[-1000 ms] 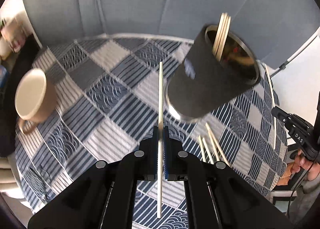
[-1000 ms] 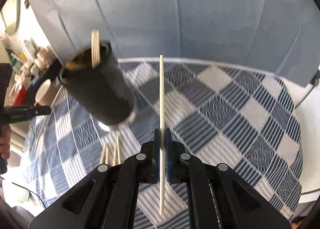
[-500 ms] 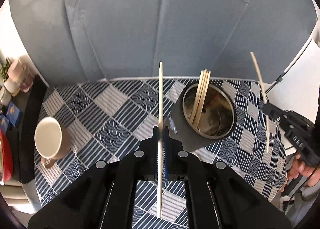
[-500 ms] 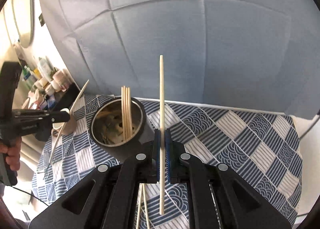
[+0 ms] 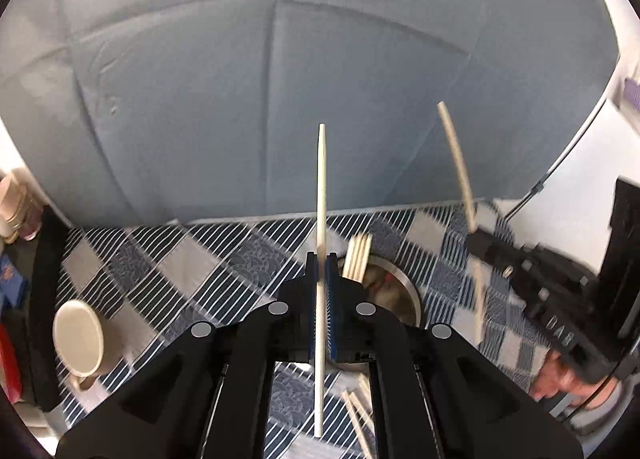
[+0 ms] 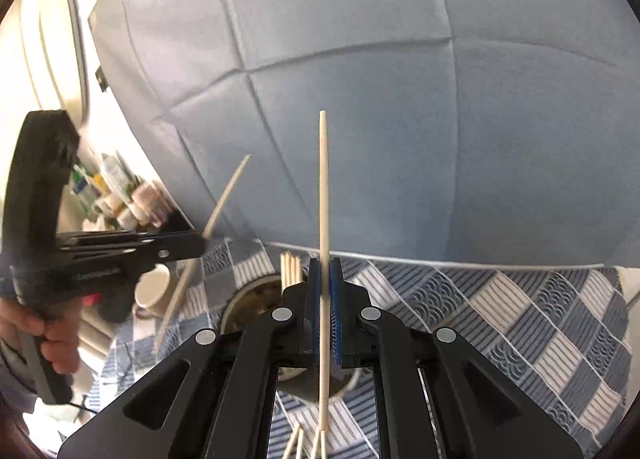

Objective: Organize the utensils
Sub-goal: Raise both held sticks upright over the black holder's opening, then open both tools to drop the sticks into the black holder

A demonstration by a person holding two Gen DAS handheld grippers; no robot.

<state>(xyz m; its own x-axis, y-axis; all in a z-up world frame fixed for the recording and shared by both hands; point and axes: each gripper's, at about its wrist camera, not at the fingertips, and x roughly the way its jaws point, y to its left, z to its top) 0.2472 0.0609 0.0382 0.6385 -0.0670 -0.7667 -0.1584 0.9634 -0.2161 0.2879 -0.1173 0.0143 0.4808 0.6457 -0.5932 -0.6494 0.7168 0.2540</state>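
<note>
My left gripper [image 5: 320, 259] is shut on a pale chopstick [image 5: 321, 187] that stands upright between its blue pads. My right gripper [image 6: 325, 263] is likewise shut on a wooden chopstick [image 6: 323, 187]. Both hang above the dark round holder [image 5: 394, 287], whose metal rim [image 6: 244, 295] shows just past the fingers, with several chopsticks [image 5: 357, 257] standing in it. In the left wrist view the right gripper [image 5: 476, 237] appears at the right with its chopstick [image 5: 456, 155]. In the right wrist view the left gripper [image 6: 200, 245] sits at the left, held by a hand [image 6: 48, 331].
Several loose chopsticks [image 5: 356, 411] lie on the blue-and-white checked tablecloth [image 6: 500, 307] below the grippers. A cream mug [image 5: 80, 339] stands at the left. A grey-blue padded backrest [image 5: 280, 79] rises behind the table. Bottles [image 6: 120, 199] crowd a shelf at far left.
Both grippers have risen and tilted up with their chopsticks. The holder has dropped from large and high in the views to low behind the fingers, and the backrest fills more of each view.
</note>
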